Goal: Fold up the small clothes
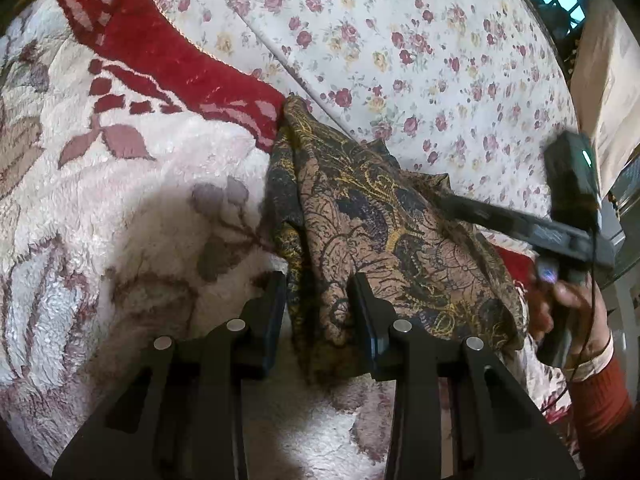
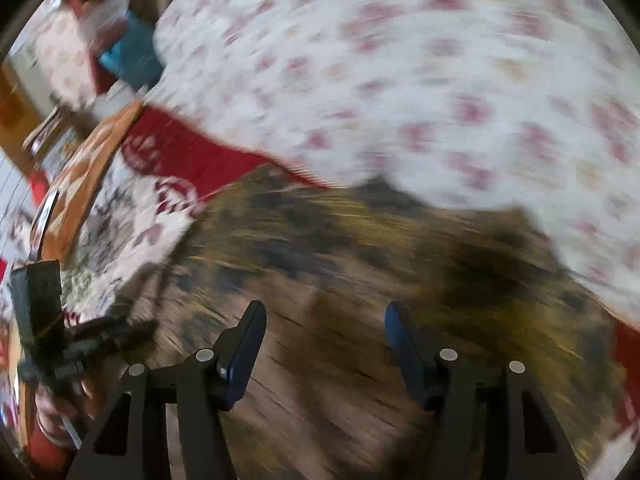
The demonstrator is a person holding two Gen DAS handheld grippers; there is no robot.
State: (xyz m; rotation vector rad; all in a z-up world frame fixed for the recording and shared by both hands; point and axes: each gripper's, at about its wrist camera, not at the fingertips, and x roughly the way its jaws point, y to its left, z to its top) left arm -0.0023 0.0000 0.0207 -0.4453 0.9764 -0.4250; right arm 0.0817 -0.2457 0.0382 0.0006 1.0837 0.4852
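A small brown cloth (image 1: 360, 216) with a gold and black pattern lies bunched on the bed, rising in a ridge toward me. My left gripper (image 1: 318, 284) stands over its near end, the fabric running loosely between the parted fingers. From the right, my right gripper (image 1: 452, 202) reaches over the cloth's far side, held by a hand in a red sleeve. The right wrist view is smeared by motion: the right gripper (image 2: 324, 312) is open above the cloth (image 2: 360, 280) with nothing between its fingers. The left gripper (image 2: 116, 332) shows at the left edge.
The cloth rests where a plush white blanket (image 1: 120, 200) with a red border (image 1: 160, 52) meets a rose-print sheet (image 1: 400, 60). A cardboard box (image 1: 604, 80) stands at the right edge. Wooden furniture (image 2: 80, 176) and a blue item (image 2: 132, 60) lie beyond the bed.
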